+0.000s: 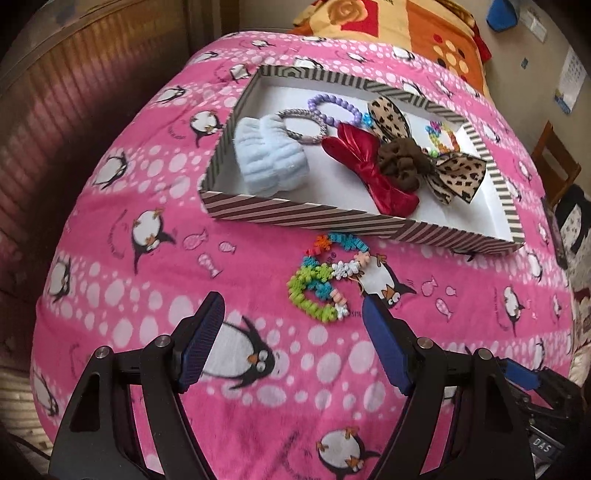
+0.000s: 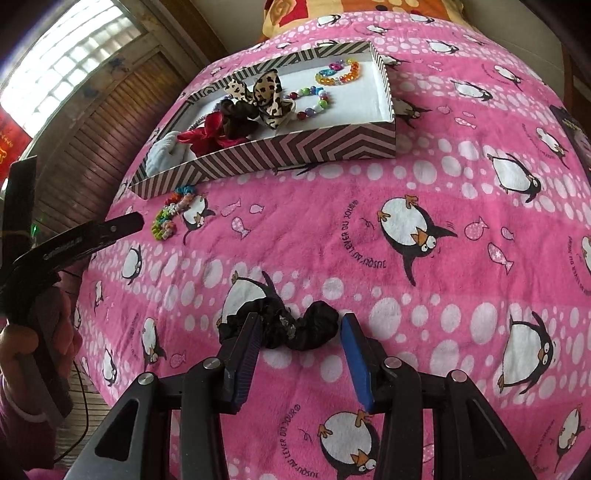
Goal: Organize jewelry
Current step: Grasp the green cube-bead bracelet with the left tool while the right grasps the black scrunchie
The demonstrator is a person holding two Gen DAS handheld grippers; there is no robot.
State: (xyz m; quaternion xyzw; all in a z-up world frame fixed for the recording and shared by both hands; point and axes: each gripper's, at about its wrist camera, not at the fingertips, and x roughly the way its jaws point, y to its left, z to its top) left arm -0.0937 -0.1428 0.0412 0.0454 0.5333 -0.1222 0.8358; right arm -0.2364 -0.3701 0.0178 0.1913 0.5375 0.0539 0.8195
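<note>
Surface: a plush pink blanket (image 2: 332, 229) printed with penguins, fish and white dots covers the whole work area, lying fairly flat.
Room: slatted wooden panels (image 2: 110, 122) and a bright window on the left; an orange flowered blanket (image 1: 406, 26) past the far edge.
Box: a shallow striped cardboard box (image 1: 306, 214) with a white floor, holding a pale blue fluffy band (image 1: 266, 162), a red velvet bow (image 1: 365, 173), a leopard-print bow (image 1: 458, 173), a brown scrunchie (image 1: 402, 162) and bead bracelets (image 2: 314, 103).
Loose pieces: a coiled multicoloured bracelet (image 1: 321, 277) lies on the blanket just beside the box's near wall; a crinkled black scrunchie (image 2: 295, 328) lies nearer.
Left gripper (image 1: 291, 317): fingers spread wide, empty, the bracelet just beyond its tips.
Right gripper (image 2: 301, 328): fingers partly spread, straddling the black scrunchie; whether the pads touch it I cannot tell.
Open room: bare blanket right of the box and around the scrunchie.
</note>
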